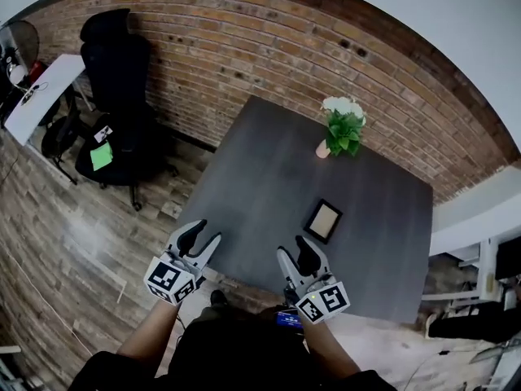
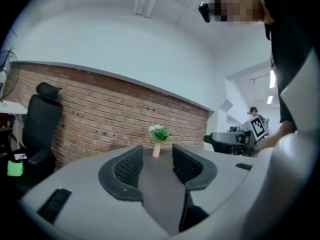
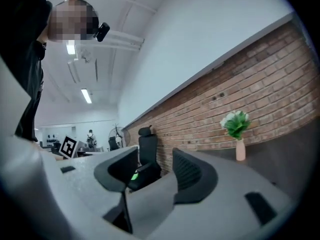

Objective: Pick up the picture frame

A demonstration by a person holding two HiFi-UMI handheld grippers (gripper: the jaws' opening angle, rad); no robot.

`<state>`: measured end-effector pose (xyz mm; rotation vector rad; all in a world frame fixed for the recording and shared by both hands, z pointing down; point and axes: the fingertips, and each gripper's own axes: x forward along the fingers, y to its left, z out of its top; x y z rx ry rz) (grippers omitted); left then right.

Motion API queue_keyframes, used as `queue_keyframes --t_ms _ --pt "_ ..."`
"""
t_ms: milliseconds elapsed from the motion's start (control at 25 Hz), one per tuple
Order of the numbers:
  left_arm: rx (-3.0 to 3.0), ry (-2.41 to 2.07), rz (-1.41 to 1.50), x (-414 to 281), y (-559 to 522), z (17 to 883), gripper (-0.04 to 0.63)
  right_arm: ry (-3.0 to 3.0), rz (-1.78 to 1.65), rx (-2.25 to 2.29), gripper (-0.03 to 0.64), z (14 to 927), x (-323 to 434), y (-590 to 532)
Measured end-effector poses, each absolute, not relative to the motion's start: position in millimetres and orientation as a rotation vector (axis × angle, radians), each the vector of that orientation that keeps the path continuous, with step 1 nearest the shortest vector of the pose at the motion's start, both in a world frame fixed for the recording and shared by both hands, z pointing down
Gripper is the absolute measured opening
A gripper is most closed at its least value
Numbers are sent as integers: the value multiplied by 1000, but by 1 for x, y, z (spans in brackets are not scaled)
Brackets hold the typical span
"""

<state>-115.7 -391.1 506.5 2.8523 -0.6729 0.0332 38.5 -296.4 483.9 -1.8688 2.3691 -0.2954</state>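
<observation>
Head view: frame lies untouched on the table; left gripper and right gripper hover at its near edge, jaws apart and empty; the whole pickup is left to do

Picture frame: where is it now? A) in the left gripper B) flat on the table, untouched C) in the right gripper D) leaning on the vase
B: the picture frame lies flat on the table, ahead of the right gripper, which is open and empty, as is the left gripper.
</observation>
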Motion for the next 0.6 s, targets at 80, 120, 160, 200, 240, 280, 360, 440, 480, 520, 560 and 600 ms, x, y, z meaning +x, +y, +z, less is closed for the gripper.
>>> queue_keyframes --t_ms 80,120,160,200,240,280,360,440,480,520,560,600 --pt "2864 -558 57 -87 -395 512 164 2299 -297 -1963 221 484 61 -290" --pt "2865 -509 63 -72 -396 514 164 2267 -300 -2006 219 485 74 -287" --pt "2865 -462 69 -57 -397 516 164 2234 -303 -2047 219 487 86 -283" --pt "2865 -418 77 -42 -398 518 164 2198 -305 -2085 219 488 99 -280" --pt "2865 -376 88 -28 -398 520 164 2160 -308 -2122 219 491 112 -275" --pt "2863 -335 102 -13 -398 523 164 2118 -314 -2155 219 493 126 -271" --pt "2855 -259 133 15 -398 527 164 2034 -333 -2211 219 499 154 -262" --pt "2853 -201 167 43 -398 532 164 1964 -364 -2253 218 507 180 -256" --pt "2855 -181 183 56 -399 534 164 1938 -382 -2269 218 511 193 -254" --pt "2857 -165 197 70 -400 537 164 1916 -399 -2286 218 516 205 -252" --pt "2855 -149 210 83 -400 540 164 1898 -415 -2307 218 521 217 -251" --pt "2850 -133 224 97 -400 543 164 1882 -434 -2329 218 527 228 -251"
